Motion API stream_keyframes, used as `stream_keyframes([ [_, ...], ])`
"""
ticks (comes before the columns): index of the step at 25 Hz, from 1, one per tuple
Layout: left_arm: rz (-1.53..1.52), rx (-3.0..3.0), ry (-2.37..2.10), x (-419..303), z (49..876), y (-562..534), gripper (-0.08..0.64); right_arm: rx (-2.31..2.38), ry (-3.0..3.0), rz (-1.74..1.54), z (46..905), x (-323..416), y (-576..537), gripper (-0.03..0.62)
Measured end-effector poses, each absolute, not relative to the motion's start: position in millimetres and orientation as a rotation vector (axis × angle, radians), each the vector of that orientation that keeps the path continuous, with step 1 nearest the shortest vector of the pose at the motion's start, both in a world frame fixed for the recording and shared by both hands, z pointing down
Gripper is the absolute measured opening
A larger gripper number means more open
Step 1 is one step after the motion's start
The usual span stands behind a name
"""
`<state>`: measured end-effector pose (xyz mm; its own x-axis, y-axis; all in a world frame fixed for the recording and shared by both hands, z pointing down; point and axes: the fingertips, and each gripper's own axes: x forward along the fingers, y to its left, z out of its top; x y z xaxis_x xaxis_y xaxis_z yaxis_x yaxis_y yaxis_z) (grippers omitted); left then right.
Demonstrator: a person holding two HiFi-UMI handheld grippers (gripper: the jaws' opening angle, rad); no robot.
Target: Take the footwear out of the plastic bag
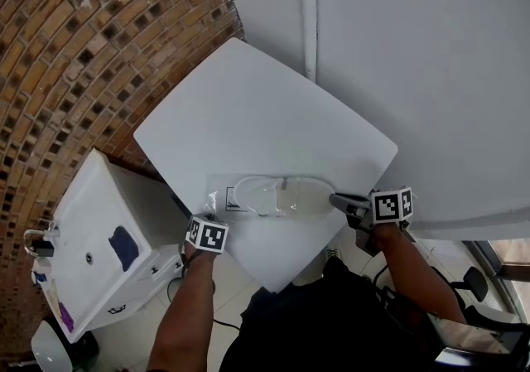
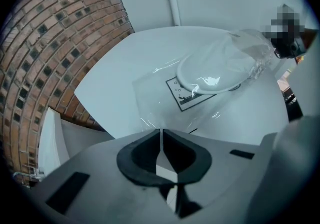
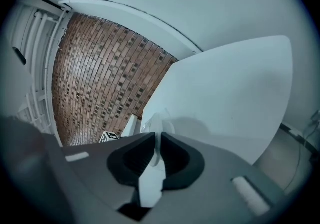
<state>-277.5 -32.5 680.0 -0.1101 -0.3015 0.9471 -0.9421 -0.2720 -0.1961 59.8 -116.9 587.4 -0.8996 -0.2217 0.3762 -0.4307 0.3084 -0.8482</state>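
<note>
Clear plastic is pinched at both ends: the bag's near edge is nipped in the left hand-held gripper and its far end in the right hand-held gripper, seemingly so that it is stretched along the counter. White footwear is enclosed inside. A black-framed label is seen, but its print cannot be read.

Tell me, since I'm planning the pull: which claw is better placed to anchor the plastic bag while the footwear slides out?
Left, probably. The left claw pinches the flat, empty edge of the plastic bag, away from the footwear; the right claw grips the crumpled end beside it.
</note>
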Motion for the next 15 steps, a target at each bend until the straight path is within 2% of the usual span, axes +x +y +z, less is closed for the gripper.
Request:
stream_keyframes([
  [5,1.375,1.536,-1.394,-281.9,679.7,-27.2,0.025,0.624,-2.398,1.711,582.8,63.6,-116.8,0.037],
  [7,1.341,1.567,-1.424,-280.3,671.7,-31.0,0.038,0.632,-2.403,1.725,580.6,63.9,-117.5,0.035],
  [8,1.31,1.611,-1.45,-276.4,664.1,-36.6,0.069,0.635,-2.406,1.725,579.7,63.8,-118.4,0.035],
  [9,1.279,1.669,-1.471,-269.9,655.0,-43.6,0.104,0.636,-2.41,1.721,578.9,63.4,-119.6,0.035],
  [15,1.241,2.071,-1.36,-193.5,620.6,-81.3,0.109,0.636,-2.416,1.707,576.7,59.5,-121.7,0.035],
])
